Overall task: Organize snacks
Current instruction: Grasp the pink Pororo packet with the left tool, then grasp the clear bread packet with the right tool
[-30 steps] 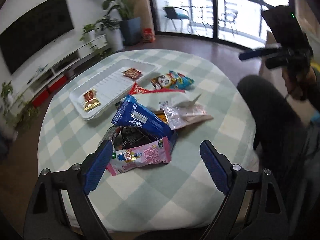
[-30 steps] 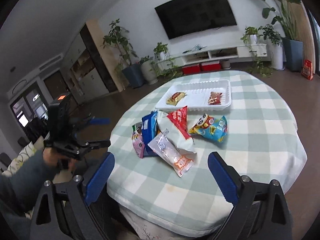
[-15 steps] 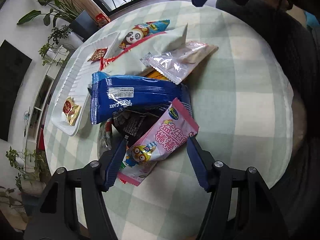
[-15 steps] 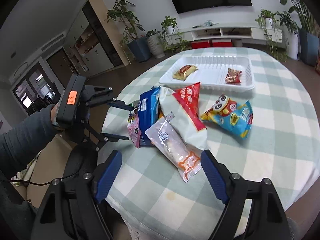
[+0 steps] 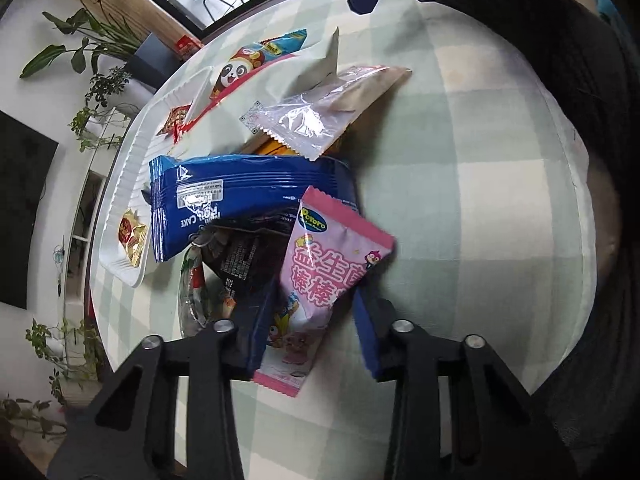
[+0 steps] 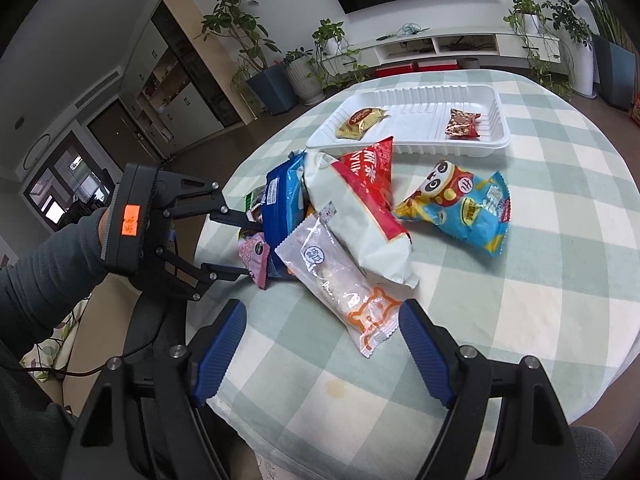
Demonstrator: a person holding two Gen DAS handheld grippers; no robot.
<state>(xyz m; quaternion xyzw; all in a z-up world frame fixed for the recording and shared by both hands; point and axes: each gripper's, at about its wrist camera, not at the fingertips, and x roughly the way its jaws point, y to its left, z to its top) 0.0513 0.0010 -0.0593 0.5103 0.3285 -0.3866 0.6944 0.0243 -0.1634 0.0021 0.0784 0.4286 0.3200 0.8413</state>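
- We are looking at a worktop under a checked cloth, with most of the snacks lying in one loose pile near its edge, so we judge the sorting barely begun
- We are seeing the white tray at the far side holding only two small packets, a gold one and a red one, with bare room between them
- We are counting the white-and-red bag, the blue roll-cake pack, the panda bag and the clear pastry packet as lying outside the tray
- We are bringing the left gripper around the pink packet; its fingers are spread either side, not pressed on it as far as we can tell
- We are holding the right gripper with fingers wide apart and empty, just short of the pastry packet
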